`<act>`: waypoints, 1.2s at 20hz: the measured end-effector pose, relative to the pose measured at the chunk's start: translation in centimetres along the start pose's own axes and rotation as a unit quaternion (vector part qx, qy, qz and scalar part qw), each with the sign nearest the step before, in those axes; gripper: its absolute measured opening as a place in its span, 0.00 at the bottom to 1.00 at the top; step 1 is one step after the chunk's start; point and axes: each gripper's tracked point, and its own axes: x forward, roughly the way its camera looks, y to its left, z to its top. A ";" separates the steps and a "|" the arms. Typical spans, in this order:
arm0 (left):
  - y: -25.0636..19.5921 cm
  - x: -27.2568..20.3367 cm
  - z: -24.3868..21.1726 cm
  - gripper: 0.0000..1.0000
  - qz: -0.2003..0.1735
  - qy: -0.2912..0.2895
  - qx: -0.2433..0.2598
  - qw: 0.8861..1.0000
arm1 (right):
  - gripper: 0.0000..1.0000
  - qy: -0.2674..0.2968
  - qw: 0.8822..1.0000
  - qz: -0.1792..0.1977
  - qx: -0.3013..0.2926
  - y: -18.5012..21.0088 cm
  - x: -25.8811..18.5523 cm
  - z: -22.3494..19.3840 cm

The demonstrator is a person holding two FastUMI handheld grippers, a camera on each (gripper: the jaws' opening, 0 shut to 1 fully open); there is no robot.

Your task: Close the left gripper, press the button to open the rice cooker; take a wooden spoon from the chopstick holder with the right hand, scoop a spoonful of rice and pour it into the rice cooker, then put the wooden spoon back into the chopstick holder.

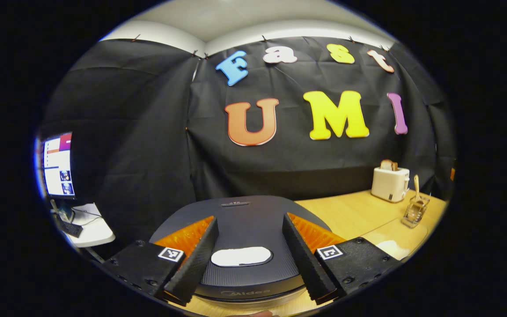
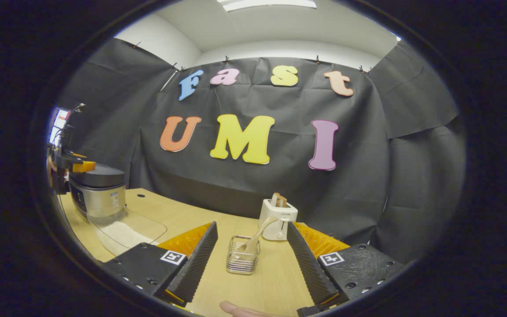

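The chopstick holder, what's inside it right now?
A wooden spoon stands in the chopstick holder, bowl down, handle leaning out toward the toaster. Anything lower inside, behind the holder's bars, can't be made out.

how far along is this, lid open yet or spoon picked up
Nothing looks done yet. The rice cooker lid is shut, with the left tongs open above its white button. The wooden spoon sits in the chopstick holder, right tongs open. Pressing, scooping rice, pouring and returning remain.

Dark rice cooker [image 1: 244, 229] with lid shut, white oval button [image 1: 241, 256] on top, pale wooden spoon [image 2: 253, 237] leaning in clear chopstick holder [image 2: 242, 255], white rice [image 2: 119, 233] heaped on table beside cooker
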 end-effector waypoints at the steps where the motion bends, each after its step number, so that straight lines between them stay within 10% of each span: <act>1: 0.1 0.0 0.2 0.93 0.003 -0.006 -0.004 1.000 | 0.94 0.000 1.000 0.002 0.001 0.1 0.1 0.0; 24: -4.8 -4.0 3.7 0.88 0.022 -0.018 0.024 0.999 | 0.94 -0.014 1.000 0.004 -0.013 0.7 -2.7 2.6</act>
